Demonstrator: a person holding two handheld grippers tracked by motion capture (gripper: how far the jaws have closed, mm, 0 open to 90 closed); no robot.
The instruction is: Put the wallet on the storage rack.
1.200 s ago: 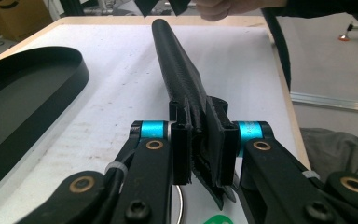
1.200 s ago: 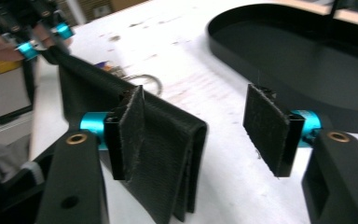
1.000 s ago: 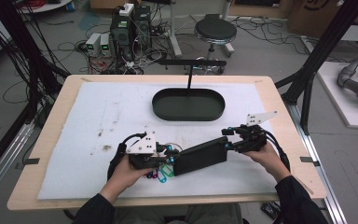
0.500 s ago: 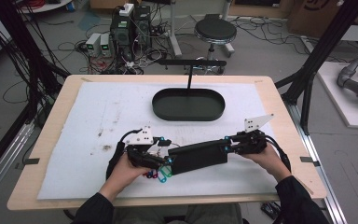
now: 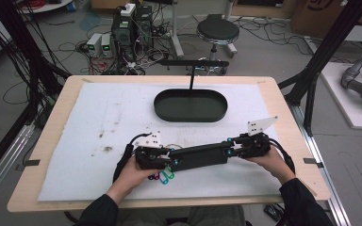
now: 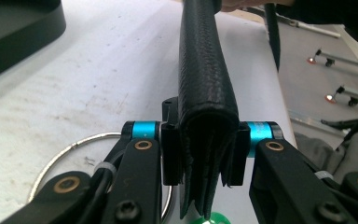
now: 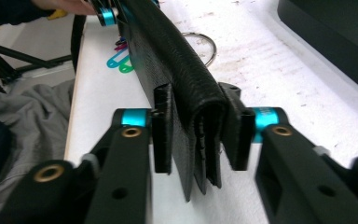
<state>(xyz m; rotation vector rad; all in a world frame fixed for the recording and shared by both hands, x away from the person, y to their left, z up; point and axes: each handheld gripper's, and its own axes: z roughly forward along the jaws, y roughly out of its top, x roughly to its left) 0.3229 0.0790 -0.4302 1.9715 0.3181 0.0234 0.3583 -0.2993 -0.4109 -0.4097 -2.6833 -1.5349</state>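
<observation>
A long black wallet [image 5: 200, 156] of grained leather is held between the two grippers, edge up, just on the person's side of the black oval tray [image 5: 190, 105]. In the left gripper view its folded spine faces up and rounded, and at the near end several thin leather layers show side by side like pages. Its long axis runs across the tabletop [image 5: 99, 117], roughly parallel to the tray's long side, with the right end tilted a little farther from the person than the left.

The left gripper [image 5: 169, 160] is clamped on the wallet's left end; its pads [image 6: 170, 154] press both faces, and its jaws have just been closing on it. The right gripper [image 5: 228, 149] grips the right end; in the right gripper view one pad [image 7: 162, 135] lies against the leather and the other [image 7: 233, 130] sits at the far face, and its jaws have just been opening a little with the wallet between them.

Under the wallet's left end, farther from the tray, lie coloured clips [image 5: 162, 176] and a thin metal ring [image 6: 74, 149] on the white mat.
</observation>
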